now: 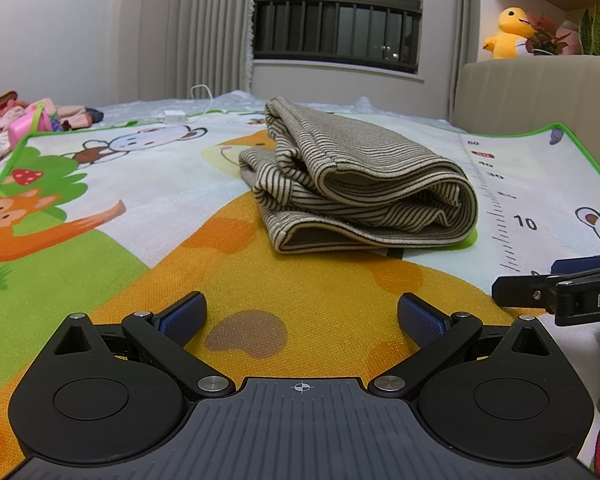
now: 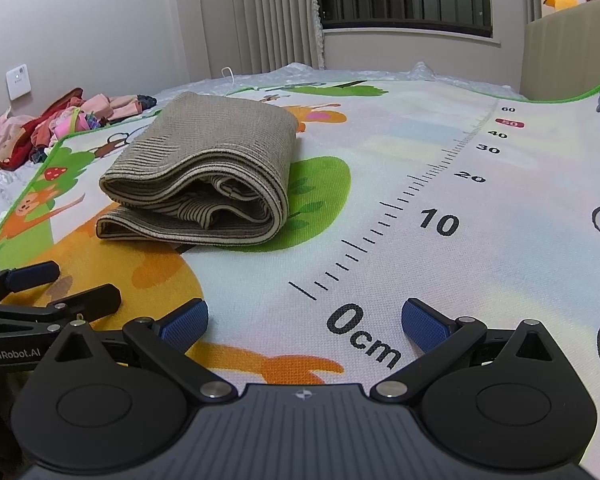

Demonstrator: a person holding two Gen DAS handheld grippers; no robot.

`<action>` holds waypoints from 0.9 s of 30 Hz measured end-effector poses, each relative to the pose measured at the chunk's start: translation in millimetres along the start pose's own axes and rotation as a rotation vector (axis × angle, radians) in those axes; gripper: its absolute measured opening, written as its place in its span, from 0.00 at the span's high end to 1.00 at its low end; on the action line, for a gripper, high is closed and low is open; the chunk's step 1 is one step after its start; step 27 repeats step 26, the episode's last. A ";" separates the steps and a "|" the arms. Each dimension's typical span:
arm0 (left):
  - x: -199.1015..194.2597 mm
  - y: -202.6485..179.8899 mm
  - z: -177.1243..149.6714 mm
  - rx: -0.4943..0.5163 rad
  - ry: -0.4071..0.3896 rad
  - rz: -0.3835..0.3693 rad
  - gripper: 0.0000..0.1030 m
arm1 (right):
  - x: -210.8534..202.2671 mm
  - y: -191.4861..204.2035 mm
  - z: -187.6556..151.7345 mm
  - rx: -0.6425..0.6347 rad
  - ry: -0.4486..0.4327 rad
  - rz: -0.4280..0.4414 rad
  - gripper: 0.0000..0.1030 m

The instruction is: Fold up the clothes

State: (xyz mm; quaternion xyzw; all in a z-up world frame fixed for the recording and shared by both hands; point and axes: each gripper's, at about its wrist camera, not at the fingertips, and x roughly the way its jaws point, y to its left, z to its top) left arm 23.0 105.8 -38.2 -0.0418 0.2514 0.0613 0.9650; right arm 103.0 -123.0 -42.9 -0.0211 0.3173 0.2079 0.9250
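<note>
A beige garment with thin dark stripes (image 1: pixel 360 184) lies folded in a thick bundle on the cartoon play mat (image 1: pixel 100 248). It also shows in the right wrist view (image 2: pixel 204 184), left of centre. My left gripper (image 1: pixel 302 316) is open and empty, low over the mat, a short way in front of the bundle. My right gripper (image 2: pixel 304 320) is open and empty, over the mat's printed ruler, to the right of the bundle. Each gripper shows at the edge of the other's view: the right gripper (image 1: pixel 560 292) and the left gripper (image 2: pixel 40 292).
A heap of pink and red clothes (image 1: pixel 24 124) lies beyond the mat's far left corner, also in the right wrist view (image 2: pixel 60 124). A white charger with cable (image 1: pixel 176 116) sits behind the mat. A beige headboard (image 1: pixel 540 88) and yellow plush toy (image 1: pixel 508 32) stand at right.
</note>
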 end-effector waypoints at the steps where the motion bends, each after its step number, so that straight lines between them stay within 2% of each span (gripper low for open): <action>1: 0.1 -0.1 0.0 0.000 0.000 0.001 0.00 | 0.3 0.8 -0.2 -0.003 0.001 -0.003 0.00; 13: 0.4 -2.1 -2.6 0.010 -0.019 0.012 0.00 | -0.5 0.1 -1.6 0.007 -0.012 0.004 0.00; 20: -1.7 2.6 -1.7 -0.014 -0.027 -0.010 0.00 | -0.3 3.0 0.8 -0.007 0.004 -0.013 0.00; 24: -2.5 2.1 1.1 -0.012 -0.017 -0.011 0.00 | -13.7 -10.7 11.6 0.042 0.022 -0.007 0.00; 26: -3.1 4.9 4.6 -0.024 -0.008 -0.025 0.00 | -25.9 -31.2 23.8 0.042 -0.010 -0.118 0.00; 27: -3.1 4.9 4.6 -0.024 -0.008 -0.025 0.00 | -25.9 -31.2 23.8 0.042 -0.010 -0.118 0.00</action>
